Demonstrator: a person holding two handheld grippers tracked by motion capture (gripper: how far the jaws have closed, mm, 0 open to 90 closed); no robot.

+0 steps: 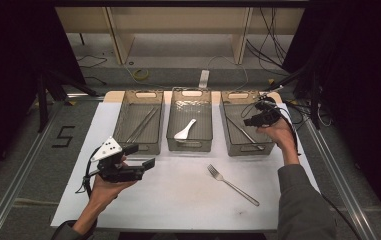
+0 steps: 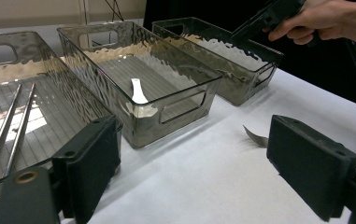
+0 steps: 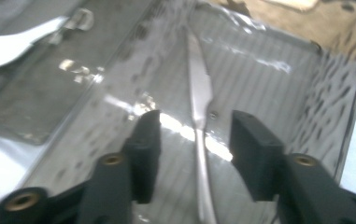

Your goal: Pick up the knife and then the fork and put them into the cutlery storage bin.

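Observation:
A metal knife [image 3: 198, 93] lies on the floor of the right smoky plastic bin [image 1: 248, 149]. My right gripper [image 3: 194, 126] hangs over it with its jaws apart on either side of the handle, pads clear of the metal. In the high view the right gripper [image 1: 250, 121] sits above that bin and the knife [image 1: 245, 132]. My left gripper [image 1: 140, 156] is held open over the white table in front of the left bin [image 1: 123, 117], nothing between its jaws [image 2: 194, 163]. A fork [image 1: 233, 185] lies on the table.
The left bin holds metal chopsticks [image 1: 143, 124]. The middle bin [image 1: 191, 145] holds a white spoon [image 1: 185, 130]. All three bins stand in a row at the table's far edge. Cables and shelf legs lie beyond the table.

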